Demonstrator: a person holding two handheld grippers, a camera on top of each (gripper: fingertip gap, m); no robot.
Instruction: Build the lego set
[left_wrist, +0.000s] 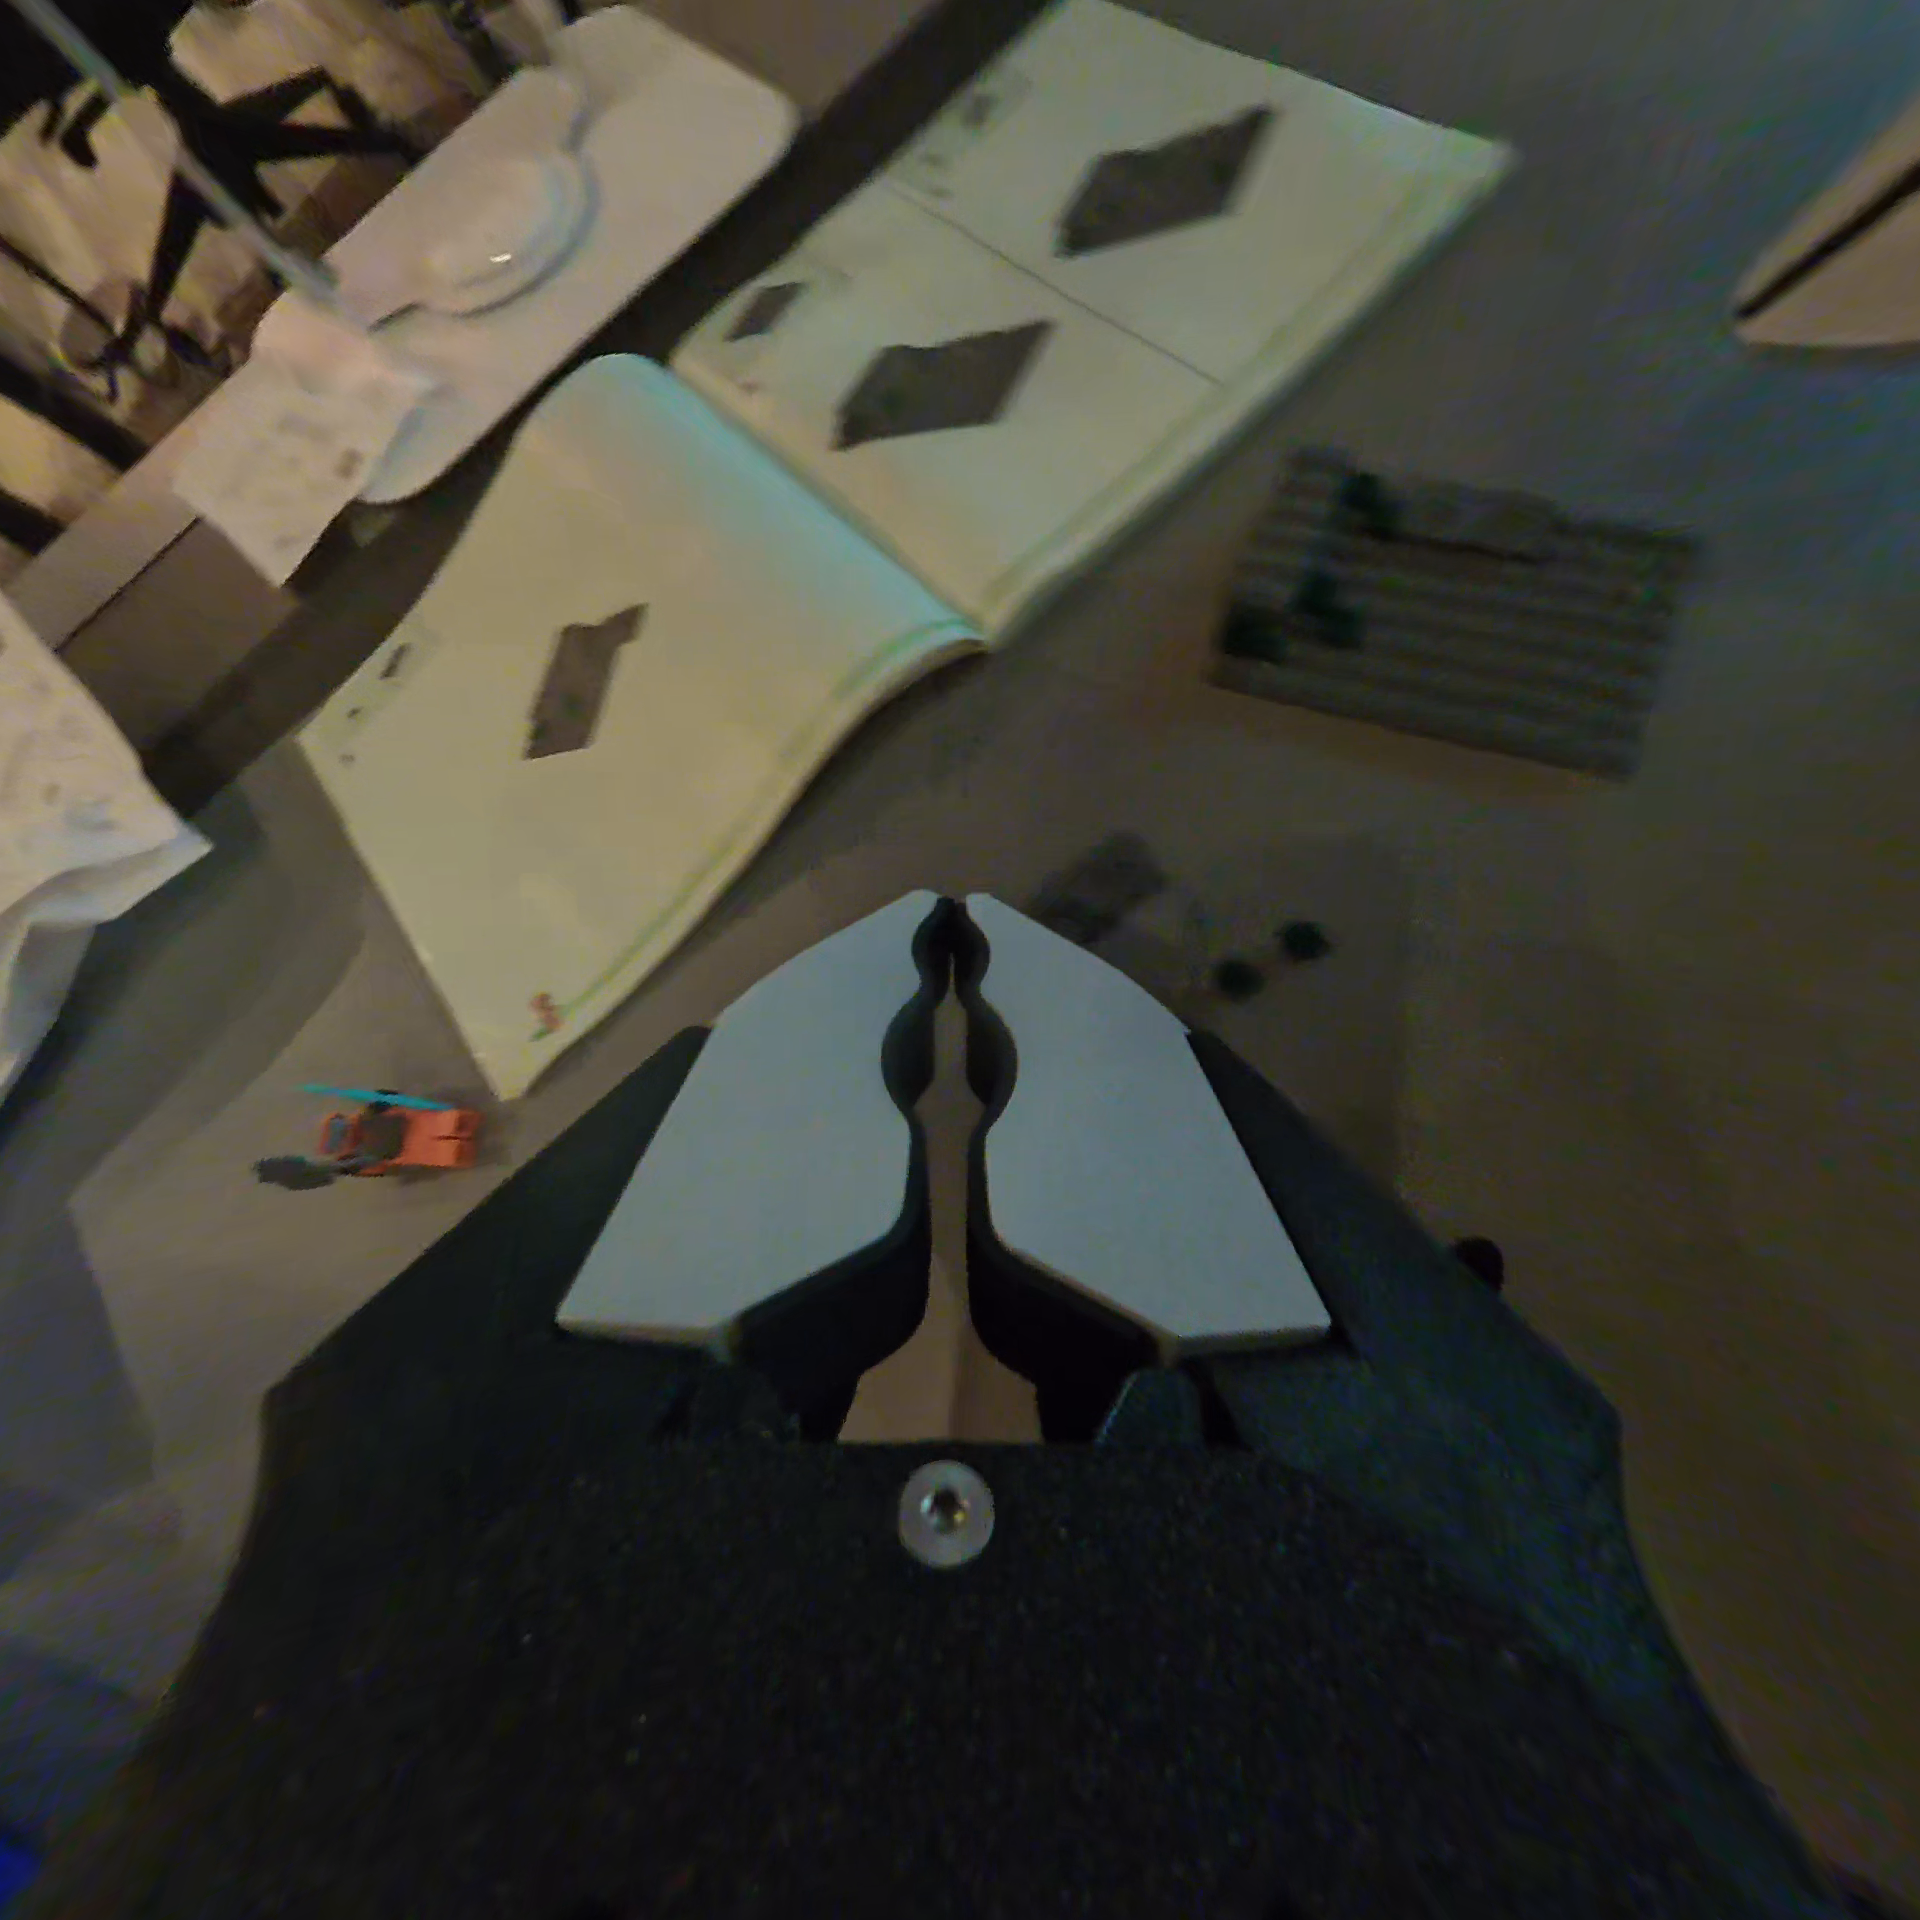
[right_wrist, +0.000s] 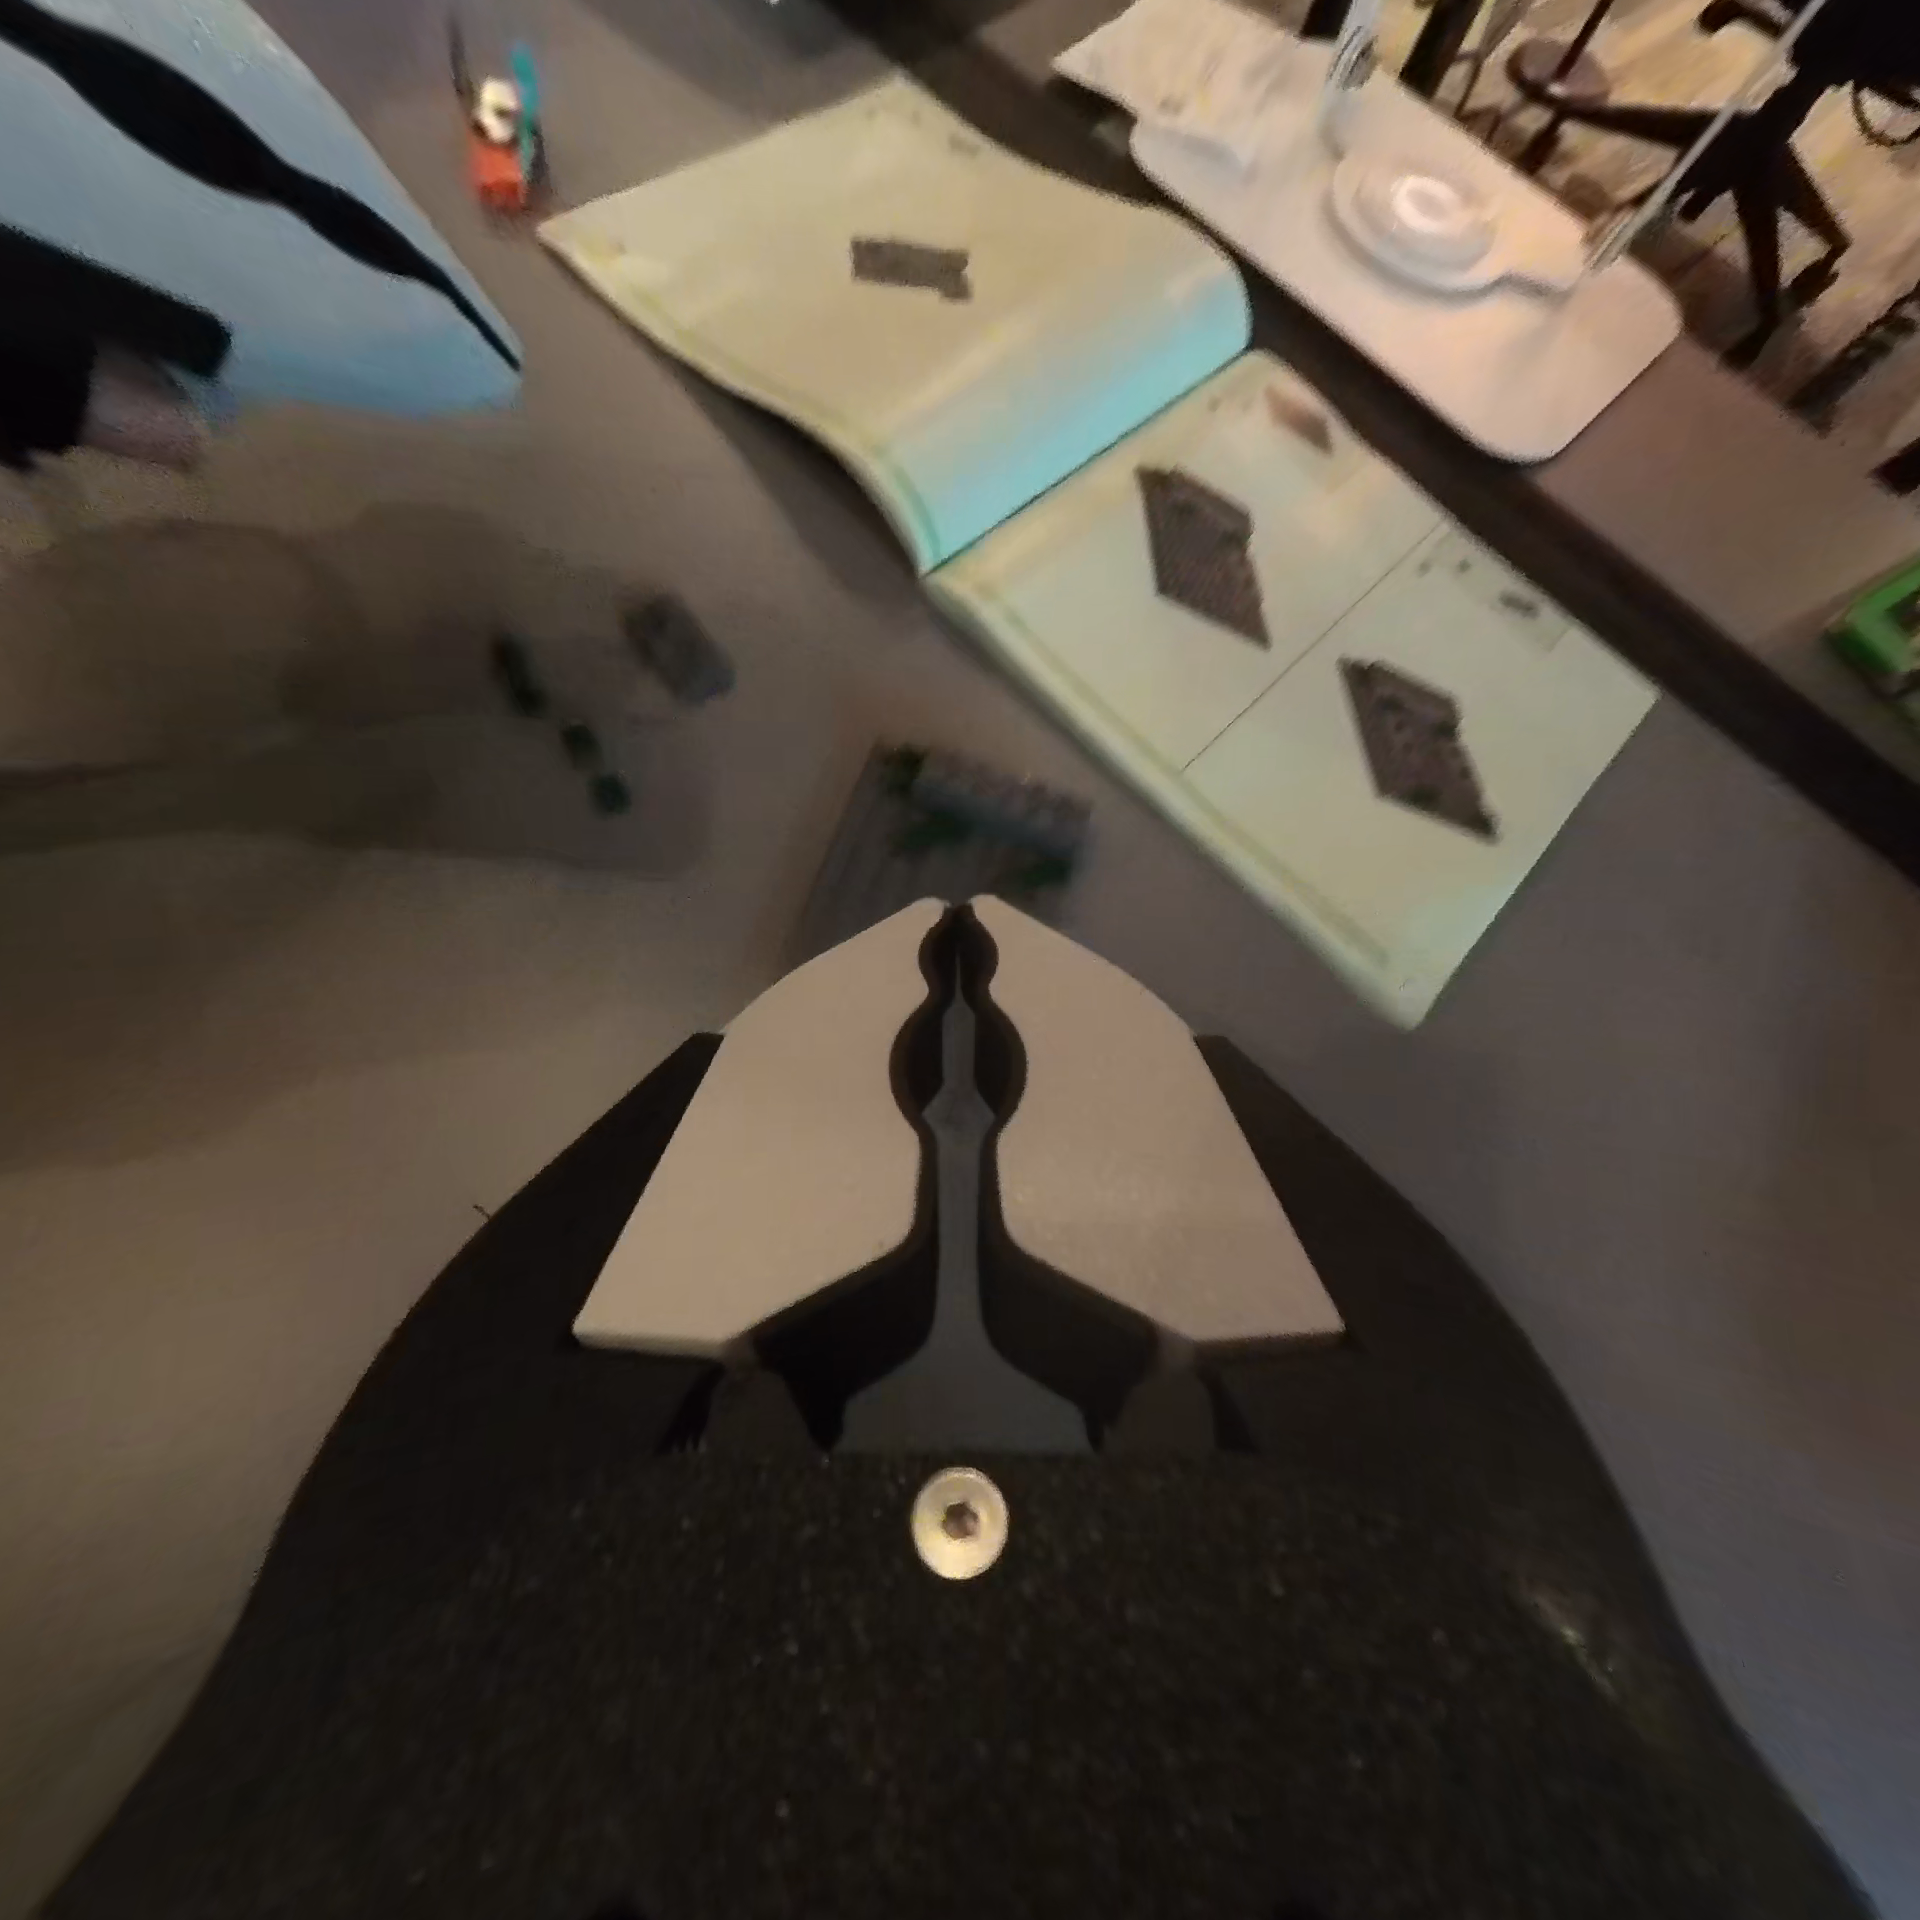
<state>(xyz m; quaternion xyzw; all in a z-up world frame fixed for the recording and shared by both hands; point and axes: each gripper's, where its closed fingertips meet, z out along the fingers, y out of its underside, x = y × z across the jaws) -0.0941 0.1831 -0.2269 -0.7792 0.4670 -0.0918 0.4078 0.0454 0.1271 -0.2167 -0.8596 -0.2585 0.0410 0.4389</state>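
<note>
Left wrist view, left to right: orange brick piece with teal blade (left_wrist: 400, 1135) lies on the grey table (left_wrist: 1558, 1143), near the lower corner of the open instruction booklet (left_wrist: 790, 520). White tray (left_wrist: 675, 135) with clear glass dish (left_wrist: 509, 223) sits past the booklet, far side. Left gripper (left_wrist: 954, 920) is closed, tips touching, nothing held, hovering above the table. Small loose dark green and grey bricks (left_wrist: 1247, 956) lie just right of its tips. Grey studded baseplate (left_wrist: 1444, 623) with a few green pieces on it lies flat, right of the booklet, apart from it.

Right wrist view, left to right: the other gripper's pale fingers at top left edge. Loose bricks (right_wrist: 613, 707) on the table, left of centre. Baseplate (right_wrist: 935, 831) just ahead of right gripper (right_wrist: 958, 914), partly hidden by the tips. Right gripper closed too, tips together, empty. Booklet (right_wrist: 1091, 499) open at right of centre; tray (right_wrist: 1455, 343) beyond it. Images blurry, brick detail unclear.
</note>
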